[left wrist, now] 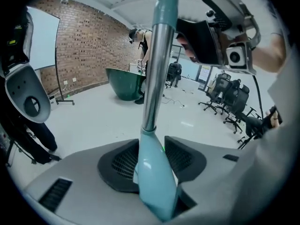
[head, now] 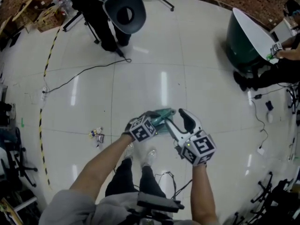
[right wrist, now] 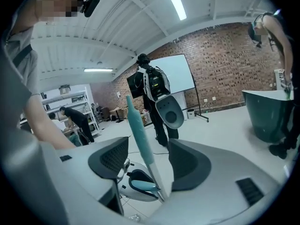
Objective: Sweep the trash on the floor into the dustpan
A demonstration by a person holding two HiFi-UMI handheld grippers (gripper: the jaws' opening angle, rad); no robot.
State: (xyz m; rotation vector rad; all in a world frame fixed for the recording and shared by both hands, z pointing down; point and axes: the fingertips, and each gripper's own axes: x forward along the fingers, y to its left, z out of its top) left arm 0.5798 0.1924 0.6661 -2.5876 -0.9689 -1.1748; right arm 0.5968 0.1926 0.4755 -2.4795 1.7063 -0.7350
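Trash (head: pixel 96 134), a small cluster of scraps, lies on the pale tiled floor (head: pixel 178 55). In the head view it is well to the left of the long handle (left wrist: pixel 151 78), with bare tile between them. That handle has a teal sleeve low down, a bare metal tube above it and teal again at the top. Its lower end is hidden, so I cannot tell which tool it belongs to.

The left gripper (left wrist: pixel 154 161) is clenched on the teal sleeve, whose sides fill the gap between the dark ribbed pads. The right gripper (right wrist: pixel 147 163) is released. Its jaws stand wide apart, and the handle's thin teal top rises between them without touching either pad. From the head view both grippers sit side by side at the handle, just beyond the person's shoes (head: pixel 149 157).

Farther out from the handle, a black cable (head: pixel 84 76) snakes over the floor toward a person in black (head: pixel 101 22), who stands by a grey oval device (head: pixel 125 8). Far to the handle's right is a dark green tub (head: pixel 239 46), with another person's arm (head: pixel 288 54) beside it. Far to the handle's left, a yellow-and-black striped line (head: pixel 40 121) runs along the floor.
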